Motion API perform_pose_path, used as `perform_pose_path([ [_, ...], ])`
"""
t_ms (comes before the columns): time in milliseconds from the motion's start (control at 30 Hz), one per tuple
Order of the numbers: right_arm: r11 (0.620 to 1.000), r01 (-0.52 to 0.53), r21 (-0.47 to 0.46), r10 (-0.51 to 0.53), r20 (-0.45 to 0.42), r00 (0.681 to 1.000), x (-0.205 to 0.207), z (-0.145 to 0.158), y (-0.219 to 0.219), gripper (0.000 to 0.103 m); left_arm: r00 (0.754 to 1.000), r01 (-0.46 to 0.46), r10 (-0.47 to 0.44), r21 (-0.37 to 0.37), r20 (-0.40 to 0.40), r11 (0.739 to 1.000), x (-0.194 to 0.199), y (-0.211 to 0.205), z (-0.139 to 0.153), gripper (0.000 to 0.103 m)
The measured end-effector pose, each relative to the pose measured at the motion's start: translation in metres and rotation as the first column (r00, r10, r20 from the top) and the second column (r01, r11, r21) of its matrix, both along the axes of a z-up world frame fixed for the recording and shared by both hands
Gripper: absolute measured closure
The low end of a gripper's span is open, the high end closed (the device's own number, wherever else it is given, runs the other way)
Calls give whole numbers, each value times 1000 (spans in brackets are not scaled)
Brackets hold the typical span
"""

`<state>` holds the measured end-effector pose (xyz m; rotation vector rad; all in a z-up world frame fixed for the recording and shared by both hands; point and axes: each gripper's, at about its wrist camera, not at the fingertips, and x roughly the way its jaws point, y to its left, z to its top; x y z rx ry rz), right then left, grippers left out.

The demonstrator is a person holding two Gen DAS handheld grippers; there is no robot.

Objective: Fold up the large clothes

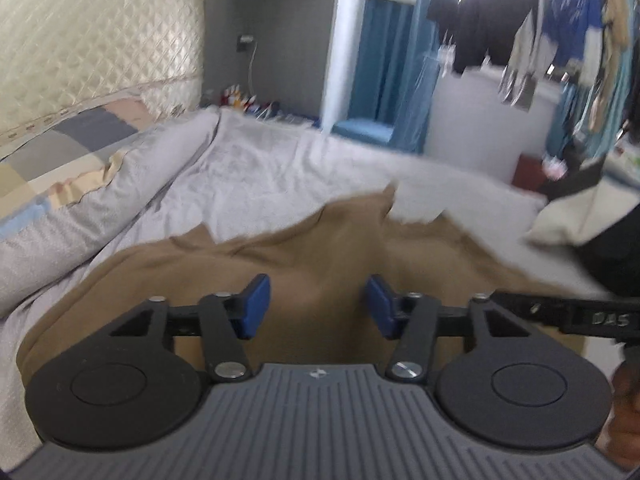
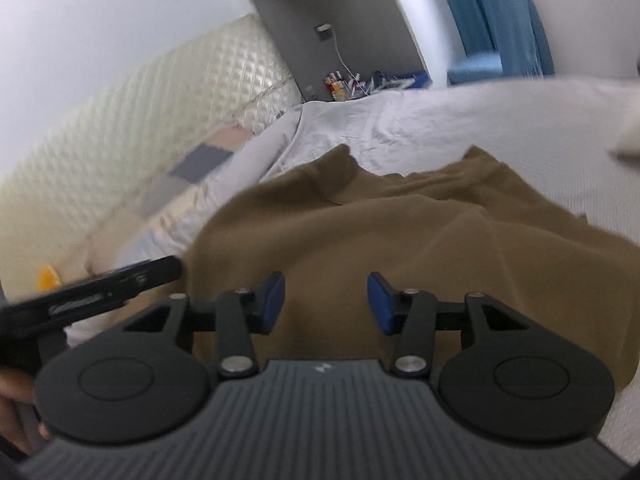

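A large tan garment (image 1: 304, 248) lies rumpled on the white bed sheet (image 1: 260, 168). In the right wrist view the same tan garment (image 2: 400, 232) fills the middle, with two points of cloth sticking out at its far edge. My left gripper (image 1: 318, 304) hovers above the cloth, blue pads apart, nothing between them. My right gripper (image 2: 326, 302) is likewise open over the near part of the garment, with no cloth pinched. Part of the other gripper (image 2: 100, 284) shows as a blurred black bar at the left.
A rolled grey duvet (image 1: 100, 200) and a patchwork blanket (image 1: 60, 148) lie along the quilted cream headboard (image 1: 92, 48). A white and black garment pile (image 1: 580, 216) sits at the bed's right. Hanging clothes (image 1: 540, 32) and blue curtains (image 1: 392, 64) stand beyond. Small bottles (image 2: 340, 84) crowd a bedside spot.
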<state>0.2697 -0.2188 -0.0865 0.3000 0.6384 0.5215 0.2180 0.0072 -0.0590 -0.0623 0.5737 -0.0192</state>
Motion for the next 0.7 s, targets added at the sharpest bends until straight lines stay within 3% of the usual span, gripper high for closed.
perform_pose_path([
  [100,998,-12,-69,12,1,1000,6,-6,15,54,998,9,-9,-2,-54,1000,9,4,-22,49],
  [333,986,-25,-165,25,-7,1000,14,-16,39,54,995,8,-5,28,-98,1000,29,3,-46,48],
  [467,988,-31,-154,23,-55,998,32,-26,42,55,991,2,3,40,-131,999,45,2,-56,48],
  [700,981,-36,-192,25,-58,998,58,-41,54,54,986,-9,16,44,-166,999,71,4,-74,48],
])
